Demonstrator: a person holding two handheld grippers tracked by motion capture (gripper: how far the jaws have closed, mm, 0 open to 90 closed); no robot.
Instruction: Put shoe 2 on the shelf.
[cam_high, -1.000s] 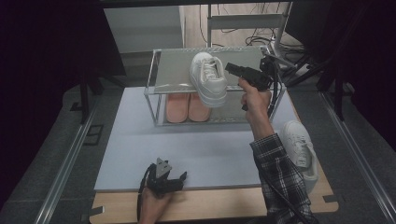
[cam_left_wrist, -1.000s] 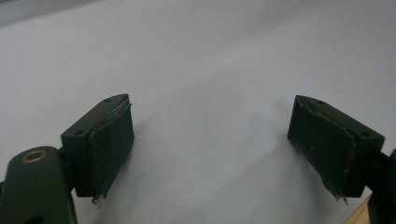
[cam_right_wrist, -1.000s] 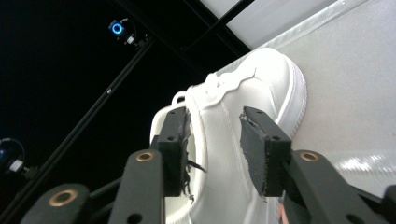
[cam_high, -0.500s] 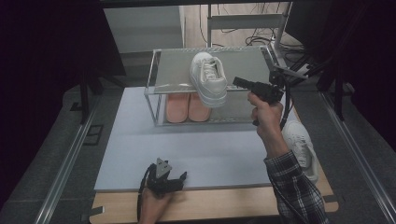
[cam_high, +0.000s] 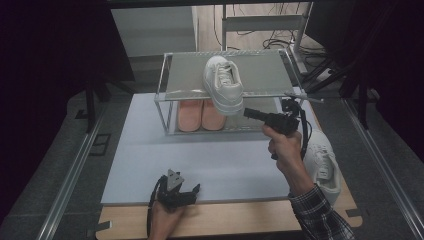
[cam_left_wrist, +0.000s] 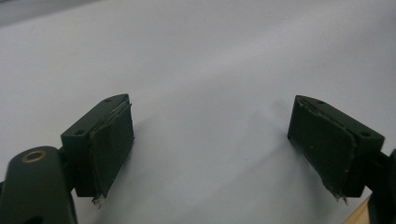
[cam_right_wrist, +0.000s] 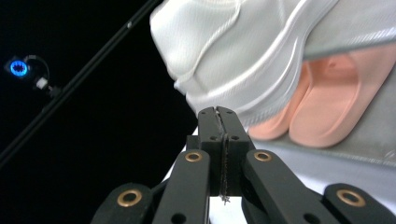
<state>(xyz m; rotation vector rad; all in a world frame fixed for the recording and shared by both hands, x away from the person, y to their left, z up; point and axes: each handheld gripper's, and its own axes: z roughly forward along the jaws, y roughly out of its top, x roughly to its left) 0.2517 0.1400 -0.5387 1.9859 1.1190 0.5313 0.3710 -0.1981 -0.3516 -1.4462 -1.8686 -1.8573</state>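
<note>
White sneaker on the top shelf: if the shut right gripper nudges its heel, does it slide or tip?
Likely slides: the white sneaker sits flat on its wide sole. Its heel overhangs the rack front edge, so a pull outward could drop it. The right gripper is shut, empty.

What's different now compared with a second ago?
The right gripper has drawn back from the white sneaker on the shelf toward the person and sunk lower; its jaws have closed on nothing. That sneaker, the pink slippers, the second sneaker and the open left gripper stayed put.
</note>
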